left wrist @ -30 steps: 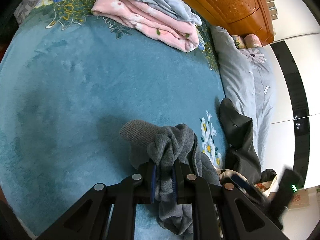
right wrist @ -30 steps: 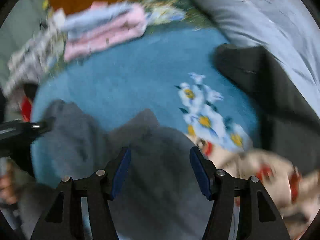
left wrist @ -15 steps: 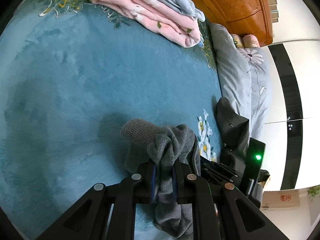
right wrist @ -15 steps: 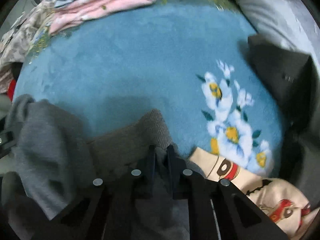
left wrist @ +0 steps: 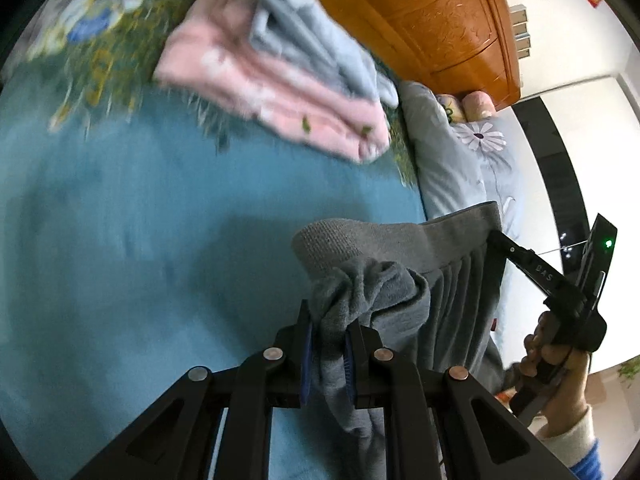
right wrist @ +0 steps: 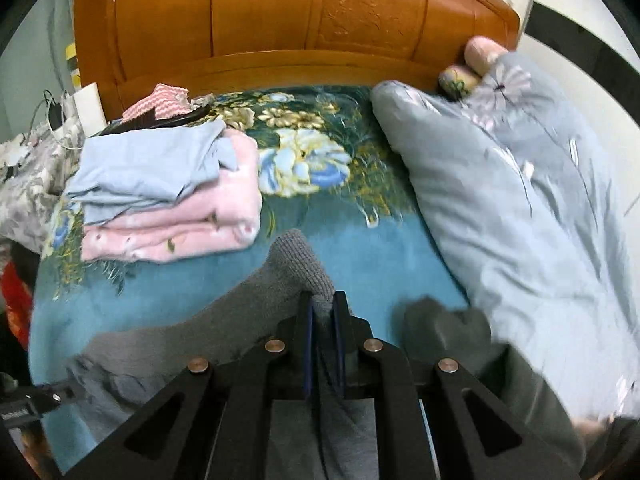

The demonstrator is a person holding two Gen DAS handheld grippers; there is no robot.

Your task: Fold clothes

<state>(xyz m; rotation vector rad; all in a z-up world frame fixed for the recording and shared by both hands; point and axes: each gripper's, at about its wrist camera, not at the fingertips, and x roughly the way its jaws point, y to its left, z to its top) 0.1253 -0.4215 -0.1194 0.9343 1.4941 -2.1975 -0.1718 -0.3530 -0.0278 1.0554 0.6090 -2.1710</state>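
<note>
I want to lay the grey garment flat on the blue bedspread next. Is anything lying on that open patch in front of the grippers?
Nothing visible: the bedspread ahead of the grey garment is bare. The folded pink and blue pile sits to the left, the quilt to the right.

The left gripper [left wrist: 327, 344] is clamped tight on a bunch of grey cloth [left wrist: 384, 292]. The right gripper [right wrist: 322, 312] pinches the same cloth's ribbed edge, and a hand [left wrist: 556, 364] squeezes its handle out to the side.

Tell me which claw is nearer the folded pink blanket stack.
Hard to separate. Left claw and right claw both clamp the grey knit garment, short of the stack.
</note>
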